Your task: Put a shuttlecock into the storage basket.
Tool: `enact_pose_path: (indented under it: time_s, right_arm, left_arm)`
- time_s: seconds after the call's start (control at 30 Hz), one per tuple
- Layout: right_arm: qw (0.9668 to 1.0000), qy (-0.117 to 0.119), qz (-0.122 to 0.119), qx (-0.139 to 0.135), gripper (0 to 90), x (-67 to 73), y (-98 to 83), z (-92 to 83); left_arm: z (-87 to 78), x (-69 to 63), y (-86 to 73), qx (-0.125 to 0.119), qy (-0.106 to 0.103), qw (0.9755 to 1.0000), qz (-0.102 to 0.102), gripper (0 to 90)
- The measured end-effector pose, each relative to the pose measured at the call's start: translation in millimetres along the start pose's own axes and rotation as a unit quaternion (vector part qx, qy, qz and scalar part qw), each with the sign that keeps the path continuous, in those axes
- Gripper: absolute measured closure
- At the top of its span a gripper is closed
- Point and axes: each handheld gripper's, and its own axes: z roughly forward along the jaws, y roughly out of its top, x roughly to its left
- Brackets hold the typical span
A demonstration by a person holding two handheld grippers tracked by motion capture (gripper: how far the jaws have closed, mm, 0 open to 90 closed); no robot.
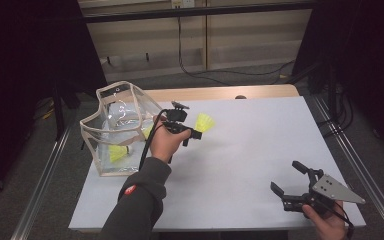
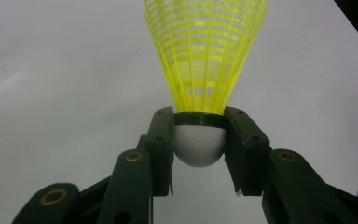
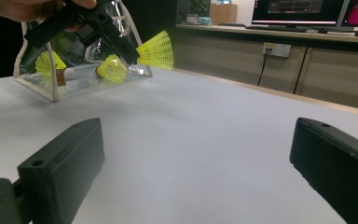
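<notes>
My left gripper (image 1: 196, 134) is shut on a yellow shuttlecock (image 1: 204, 122), held above the table just right of the clear bag (image 1: 105, 127). In the left gripper view its jaws clamp the white cork base (image 2: 199, 145), and the yellow skirt (image 2: 205, 51) points away. The right gripper view shows the held shuttlecock (image 3: 157, 50) in front of the bag (image 3: 37, 86), with two more yellow shuttlecocks (image 3: 110, 70) inside it. My right gripper (image 1: 288, 180) stands open near the table's front right corner, nothing between its fingers (image 3: 65, 158).
The white table (image 1: 250, 150) stretches between the two grippers. The clear bag with pale trim stands upright at the table's left edge, another shuttlecock (image 1: 118, 152) lying inside. A cabinet and cables run along the back wall; monitors (image 3: 303, 11) sit beyond.
</notes>
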Motion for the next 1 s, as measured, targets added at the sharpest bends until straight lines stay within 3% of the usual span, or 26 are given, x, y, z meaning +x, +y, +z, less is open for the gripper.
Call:
enact_pose_path:
  time_s: [0.43,1.0]
  right_arm:
    - [1.0000,-0.002,0.000,-0.001,2.7,-0.2,0.3,-0.7]
    - [1.0000,0.000,-0.002,-0.001,2.7,0.1,0.2,-0.5]
  left_arm:
    - [-22.7,-9.4,7.8,0.001,0.008,0.9999,-0.010,64.7]
    - [-46.4,-11.4,13.0,-0.002,0.012,0.9998,-0.016,64.7]
